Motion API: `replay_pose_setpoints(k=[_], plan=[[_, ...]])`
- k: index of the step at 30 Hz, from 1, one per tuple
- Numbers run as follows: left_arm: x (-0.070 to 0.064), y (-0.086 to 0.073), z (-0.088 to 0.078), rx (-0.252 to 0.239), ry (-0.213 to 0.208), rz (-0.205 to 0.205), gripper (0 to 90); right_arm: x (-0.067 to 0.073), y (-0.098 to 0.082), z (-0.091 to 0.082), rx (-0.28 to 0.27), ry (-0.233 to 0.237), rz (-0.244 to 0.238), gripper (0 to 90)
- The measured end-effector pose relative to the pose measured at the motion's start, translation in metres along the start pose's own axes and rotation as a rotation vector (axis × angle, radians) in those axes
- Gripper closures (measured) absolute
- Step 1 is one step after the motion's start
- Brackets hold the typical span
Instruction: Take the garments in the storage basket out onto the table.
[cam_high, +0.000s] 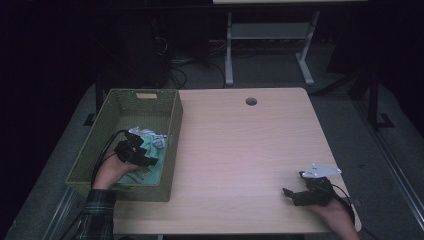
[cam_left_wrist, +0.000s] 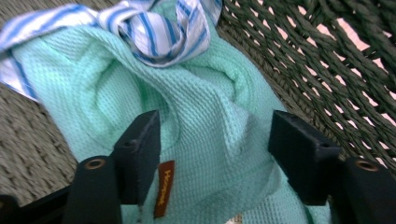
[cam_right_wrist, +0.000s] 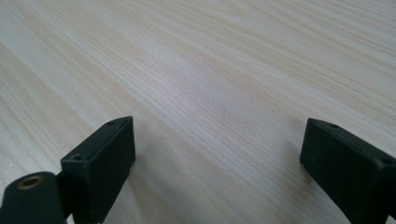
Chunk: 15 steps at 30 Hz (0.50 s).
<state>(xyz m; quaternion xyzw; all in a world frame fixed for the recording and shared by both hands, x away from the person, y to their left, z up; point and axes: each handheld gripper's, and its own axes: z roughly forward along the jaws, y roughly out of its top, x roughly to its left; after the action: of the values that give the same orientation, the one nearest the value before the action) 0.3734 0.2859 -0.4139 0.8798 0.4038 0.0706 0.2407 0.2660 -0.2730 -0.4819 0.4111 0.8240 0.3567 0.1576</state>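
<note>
In the high view, the left gripper (cam_high: 148, 159) reached into the green woven basket (cam_high: 170, 131) at the table's (cam_high: 240, 150) left edge, over a mint-green cloth (cam_high: 150, 172) lying with a blue-striped cloth (cam_high: 146, 135). The right gripper (cam_high: 295, 187) rested near the table's right front corner.

In the left gripper view, the jaws stood partly apart astride a raised fold of the mint-green cloth (cam_left_wrist: 210, 135) (an orange label (cam_left_wrist: 164, 189) beside one jaw); whether the pads pressed it could not be told.

In the right gripper view, the jaws gaped wide over bare wood (cam_right_wrist: 210, 84), holding nothing.
</note>
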Motion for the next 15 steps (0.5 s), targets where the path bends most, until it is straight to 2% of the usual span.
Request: replay_pose_setpoints(k=[4, 5, 9, 12, 13, 14, 15], plan=[[0.0010, -0.0005, 0.0031, 0.038, -0.031, -0.015, 43.0, 0.0000, 0.0000, 0.0000, 0.000, 0.000, 0.000, 9.8], [0.0014, -0.0006, 0.0031, 0.046, -0.035, -0.015, 48.1, -0.0001, -0.0001, 0.0000, 0.000, 0.000, -0.002, 9.8], [0.0009, -0.0003, 0.0027, 0.060, -0.043, -0.015, 63.4, -0.0001, -0.0001, 0.0000, -0.001, 0.001, -0.003, 9.8], [0.0006, -0.0001, 0.0024, 0.058, -0.045, -0.035, 76.2, 0.0000, 0.0000, 0.0000, 0.000, 0.001, -0.001, 9.8], [0.0019, 0.0002, 0.0014, 0.066, -0.049, -0.030, 78.4, -0.0001, 0.0000, 0.0001, -0.001, 0.001, -0.003, 9.8], [0.0014, 0.0002, 0.0010, 0.057, -0.051, -0.047, 82.5, 0.0000, 0.0000, 0.0000, -0.001, 0.001, -0.002, 9.8], [0.0020, 0.0006, 0.0002, 0.055, -0.052, -0.045, 85.3, -0.0001, 0.0000, 0.0000, -0.001, 0.001, -0.002, 9.8]])
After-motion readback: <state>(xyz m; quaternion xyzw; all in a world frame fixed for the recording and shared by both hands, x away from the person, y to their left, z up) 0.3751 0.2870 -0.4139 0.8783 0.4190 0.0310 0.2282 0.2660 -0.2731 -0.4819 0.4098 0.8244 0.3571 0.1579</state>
